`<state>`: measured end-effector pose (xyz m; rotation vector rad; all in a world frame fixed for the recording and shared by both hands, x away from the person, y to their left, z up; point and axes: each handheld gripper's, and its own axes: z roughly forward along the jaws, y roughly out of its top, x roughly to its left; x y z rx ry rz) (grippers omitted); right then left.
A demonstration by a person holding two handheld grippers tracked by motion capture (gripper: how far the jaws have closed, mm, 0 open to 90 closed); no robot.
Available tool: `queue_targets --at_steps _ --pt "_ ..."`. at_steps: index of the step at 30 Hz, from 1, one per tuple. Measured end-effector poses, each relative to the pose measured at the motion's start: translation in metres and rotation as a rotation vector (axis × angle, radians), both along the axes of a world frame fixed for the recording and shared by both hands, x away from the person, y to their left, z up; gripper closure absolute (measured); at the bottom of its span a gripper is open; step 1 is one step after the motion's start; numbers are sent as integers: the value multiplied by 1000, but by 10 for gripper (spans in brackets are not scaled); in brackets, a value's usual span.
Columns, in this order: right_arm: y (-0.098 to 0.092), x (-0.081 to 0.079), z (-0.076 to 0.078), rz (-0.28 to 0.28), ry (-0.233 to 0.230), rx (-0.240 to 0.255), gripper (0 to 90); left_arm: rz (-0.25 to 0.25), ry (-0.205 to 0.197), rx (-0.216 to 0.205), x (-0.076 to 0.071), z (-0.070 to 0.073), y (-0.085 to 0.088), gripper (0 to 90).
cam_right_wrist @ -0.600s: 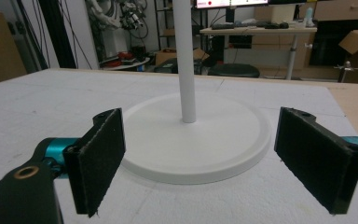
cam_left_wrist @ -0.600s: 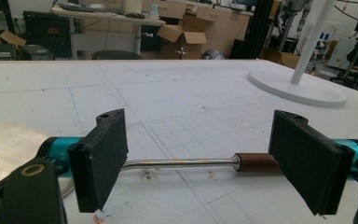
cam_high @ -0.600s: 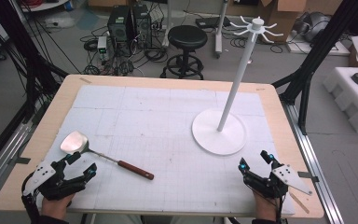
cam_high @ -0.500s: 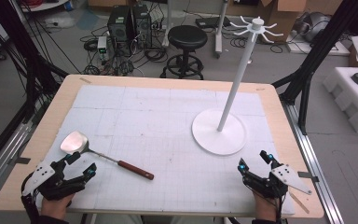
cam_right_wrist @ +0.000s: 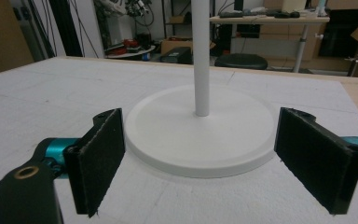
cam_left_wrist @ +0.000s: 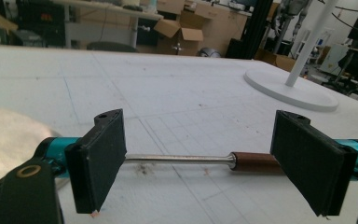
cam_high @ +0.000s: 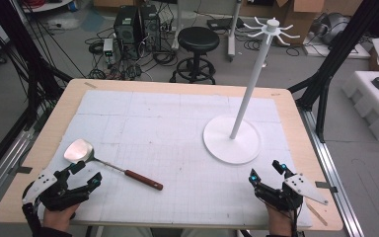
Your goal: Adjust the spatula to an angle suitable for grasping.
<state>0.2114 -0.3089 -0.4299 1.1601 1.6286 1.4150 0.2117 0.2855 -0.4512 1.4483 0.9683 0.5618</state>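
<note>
Stand [cam_high: 232, 141]: tall pole on a round base, dead ahead of the right gripper [cam_high: 268, 174], jaws spread wide and empty; a careless push could tip it. Spatula [cam_high: 109, 165] lies crosswise just beyond the left gripper [cam_high: 85, 174], jaws also wide, nothing held. Thin shaft likely rolls or skids if pinched off-centre.

Spatula [cam_left_wrist: 186, 159]: in the left tool view its blade is a blurred pale patch cut by the left edge; the handle's end hides behind a jaw.
Stand [cam_right_wrist: 200, 128]: pole cut by the top edge in the right tool view.
Forearms: cut off at the high view's bottom edge.
</note>
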Motion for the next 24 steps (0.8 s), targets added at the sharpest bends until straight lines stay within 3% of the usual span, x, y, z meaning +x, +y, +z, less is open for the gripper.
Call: queue_targets --at_steps 1,2,4,5,6,7,8,9,10,11,12,15,17,18,21,23,24 --pt "1 -1 1 2 2 -3 152 0 0 0 0 0 0 240" --pt "2 -1 1 3 -1 -10 153 -46 -6 29 -3 1 -3 313" --pt "3 -1 2 4 -1 -11 152 -120 20 78 -4 2 -9 454" --pt "4 -1 2 6 -3 -13 152 -120 20 78 -4 2 -9 556" --pt "4 -1 2 6 -3 -13 152 -158 30 107 -5 3 -14 556" --pt "5 -1 2 8 -3 -16 152 -193 45 141 -6 4 -20 781" --pt "5 -1 2 9 2 -14 153 -224 62 182 -6 5 -27 837" --pt "5 -1 2 9 2 -14 153 -259 69 228 -6 6 -35 837" --pt "5 0 1 5 3 -17 153 -315 72 308 -6 7 -52 889" --pt "6 0 1 1 6 -15 153 -315 72 308 -6 7 -52 894" --pt "6 1 1 2 8 -14 153 -359 88 356 -4 7 -67 895" --pt "6 1 1 5 7 -16 153 -400 104 368 -1 8 -80 895" --pt "5 1 1 5 9 -20 153 -434 141 414 5 7 -95 896" --pt "5 1 1 5 9 -20 153 -434 141 414 5 7 -95 895" --pt "3 1 1 1 12 -12 153 -456 195 437 11 6 -107 895" --pt "2 1 1 -2 8 -8 153 -453 224 486 18 4 -116 895" --pt "1 0 1 -2 9 -7 153 -453 224 486 18 4 -116 895"
